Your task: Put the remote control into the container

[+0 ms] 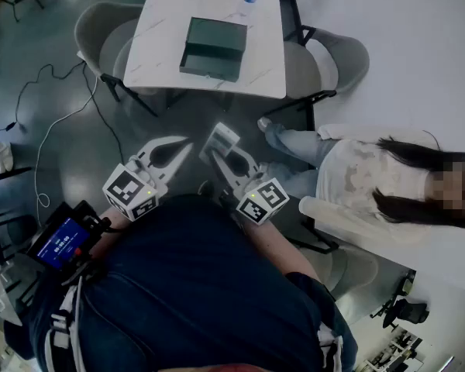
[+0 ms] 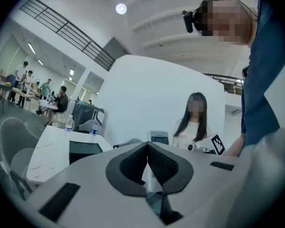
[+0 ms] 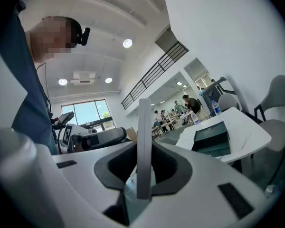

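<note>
Remote control (image 3: pixel 144 141) is clamped edge-on between the pads of the right tool (image 1: pixel 219 158) and carried in the air, well short of the container (image 1: pixel 211 49), which sits open on the worktop (image 1: pixel 159 33) ahead. The grip is judged to be taken across the thin faces so the remote can be lowered straight in. Left tool (image 1: pixel 184 145) is closed on nothing, held alongside, apparently not needed

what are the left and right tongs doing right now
left tongs: closed, nothing between them
right tongs: closed on the remote control
</note>
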